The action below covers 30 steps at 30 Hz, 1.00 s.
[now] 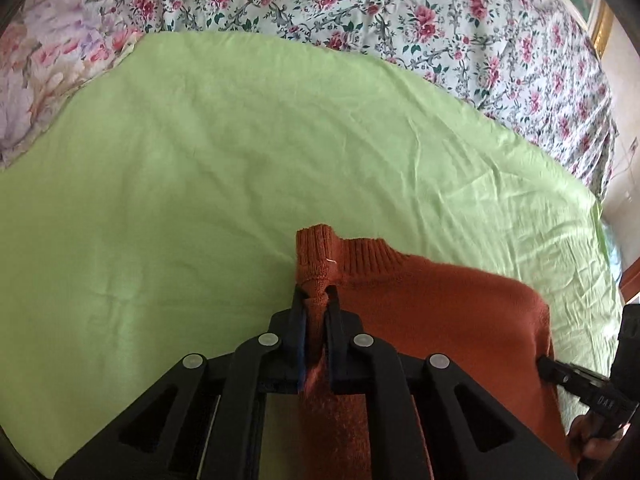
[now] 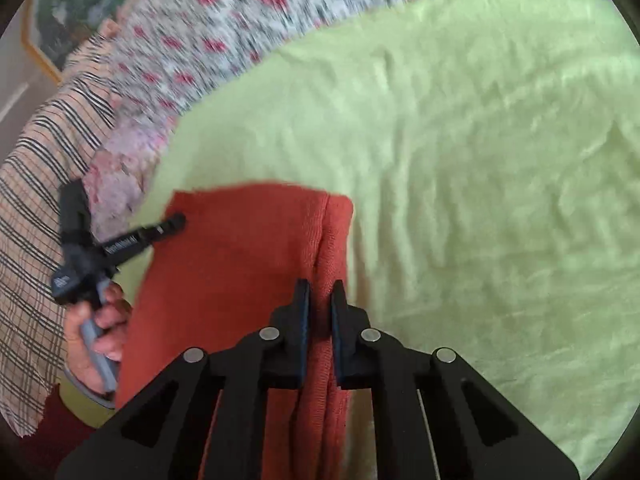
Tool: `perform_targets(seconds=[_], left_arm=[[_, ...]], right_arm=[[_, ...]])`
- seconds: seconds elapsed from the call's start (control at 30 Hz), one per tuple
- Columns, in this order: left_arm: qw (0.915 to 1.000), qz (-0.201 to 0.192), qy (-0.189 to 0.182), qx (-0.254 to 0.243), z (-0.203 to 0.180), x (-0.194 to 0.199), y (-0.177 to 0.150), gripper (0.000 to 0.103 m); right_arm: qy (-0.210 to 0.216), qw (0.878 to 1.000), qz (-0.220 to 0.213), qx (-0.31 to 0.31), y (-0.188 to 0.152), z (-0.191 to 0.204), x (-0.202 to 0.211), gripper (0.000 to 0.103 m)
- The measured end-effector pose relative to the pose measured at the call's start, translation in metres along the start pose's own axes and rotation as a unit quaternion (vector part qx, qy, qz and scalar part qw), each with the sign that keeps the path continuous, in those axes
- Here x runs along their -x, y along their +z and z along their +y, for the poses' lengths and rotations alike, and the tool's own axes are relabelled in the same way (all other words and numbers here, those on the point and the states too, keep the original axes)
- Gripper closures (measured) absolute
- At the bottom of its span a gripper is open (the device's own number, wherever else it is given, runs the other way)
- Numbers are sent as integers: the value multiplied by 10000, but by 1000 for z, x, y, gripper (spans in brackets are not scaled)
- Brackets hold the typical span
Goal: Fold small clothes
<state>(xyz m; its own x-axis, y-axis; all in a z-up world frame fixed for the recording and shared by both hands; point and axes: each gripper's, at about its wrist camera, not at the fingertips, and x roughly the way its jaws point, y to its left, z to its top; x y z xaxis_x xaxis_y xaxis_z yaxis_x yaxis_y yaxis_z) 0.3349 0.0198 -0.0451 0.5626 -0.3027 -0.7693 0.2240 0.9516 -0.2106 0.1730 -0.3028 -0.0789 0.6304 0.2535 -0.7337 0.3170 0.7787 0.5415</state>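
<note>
Rust-orange knit identified the task's garment, a small sweater (image 1: pixel 440 312), which lay partly on the light green sheet (image 1: pixel 240 160) spread over the bed, at the near edge of that sheet. A floral bedcover (image 1: pixel 400 8) showed beyond the sheet.

The left tongs (image 1: pixel 317 300) were closed on a bunched strip of the sweater just below its ribbed collar (image 1: pixel 366 258), with the ribbed cuff or collar end standing up past the fingertips. The right tongs (image 2: pixel 320 296) were closed on a doubled fold of the same knit along the garment's right edge, as that camera saw it. Both grips sat near opposite sides of the sweater, a placement that appeared intended to keep the fabric taut between the two tools so that a fold could be carried over evenly.

In the right wrist view, the person's hand (image 2: pixel 100 332) held the handle of the left tool, and a checked sleeve (image 2: pixel 36 220) ran up the frame's left side; that view was motion-blurred toward the top. The open sheet ahead of the sweater offered a flat surface on which the fold could be laid down.

Judged from the layout, the fold was under way and not yet set.
</note>
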Motion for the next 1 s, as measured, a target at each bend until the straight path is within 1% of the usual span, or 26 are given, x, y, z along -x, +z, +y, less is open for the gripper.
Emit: perform_targets(seconds=[0.03, 0.07, 0.1, 0.17, 0.2, 0.23, 0.3, 0.37, 0.4, 0.5, 0.57, 0.63, 0.73, 0.77, 0.83, 0.87, 0.93, 1.0], left_arm=[[10000, -42, 36, -46, -1, 9, -2, 92], [9999, -83, 63, -98, -1, 18, -5, 91], [9997, -144, 71, -157, -2, 29, -10, 88], [9993, -289, -10, -222, -3, 59, -25, 83], [9991, -343, -88, -241, -5, 72, -33, 77], [9988, -370, -158, -275, -6, 88, -46, 69], [9985, -406, -209, -314, -9, 110, -68, 61], [9980, -412, -274, -391, -12, 129, -94, 59], [9982, -381, -284, -361, -12, 135, -105, 57], [9987, -276, -389, -150, -9, 148, -136, 57], [9990, -121, -419, -24, -8, 149, -156, 57], [9993, 45, -368, -11, -9, 146, -173, 57], [9990, 170, -404, -2, -9, 141, -188, 55], [9990, 226, -382, -30, -10, 139, -192, 55], [9992, 272, -244, -141, -15, 137, -199, 55], [9992, 273, -223, -175, -16, 137, -201, 55], [9992, 308, -191, -182, -16, 135, -207, 55], [9989, 373, -259, -84, -11, 132, -211, 55]], right_arm=[[51, 10000, 18, -66, 0, -1, 0, 89], [89, 9999, -14, -112, 0, -2, 3, 86], [138, 9998, -44, -145, -1, -1, 10, 80], [160, 9997, -87, -161, -5, 1, 22, 70], [165, 9997, -151, -121, -11, 3, 31, 69], [174, 9996, -190, -92, -16, 4, 40, 69], [259, 9993, -271, -39, -30, 9, 58, 68], [318, 9990, -317, 12, -43, 13, 72, 68], [340, 9989, -324, 33, -53, 16, 80, 68], [407, 9988, -282, 30, -80, 23, 96, 68], [376, 9989, -273, 34, -96, 26, 104, 68], [367, 9990, -256, -49, -109, 27, 108, 68], [401, 9990, -193, -64, -123, 27, 110, 68], [383, 9992, -122, -9, -127, 29, 108, 69], [272, 9996, 35, 95, -130, 34, 102, 95], [189, 9997, 40, 152, -131, 37, 102, 98], [112, 9994, -157, 303, -131, 43, 111, 98], [-160, 9985, -150, 505, -133, 46, 110, 98]])
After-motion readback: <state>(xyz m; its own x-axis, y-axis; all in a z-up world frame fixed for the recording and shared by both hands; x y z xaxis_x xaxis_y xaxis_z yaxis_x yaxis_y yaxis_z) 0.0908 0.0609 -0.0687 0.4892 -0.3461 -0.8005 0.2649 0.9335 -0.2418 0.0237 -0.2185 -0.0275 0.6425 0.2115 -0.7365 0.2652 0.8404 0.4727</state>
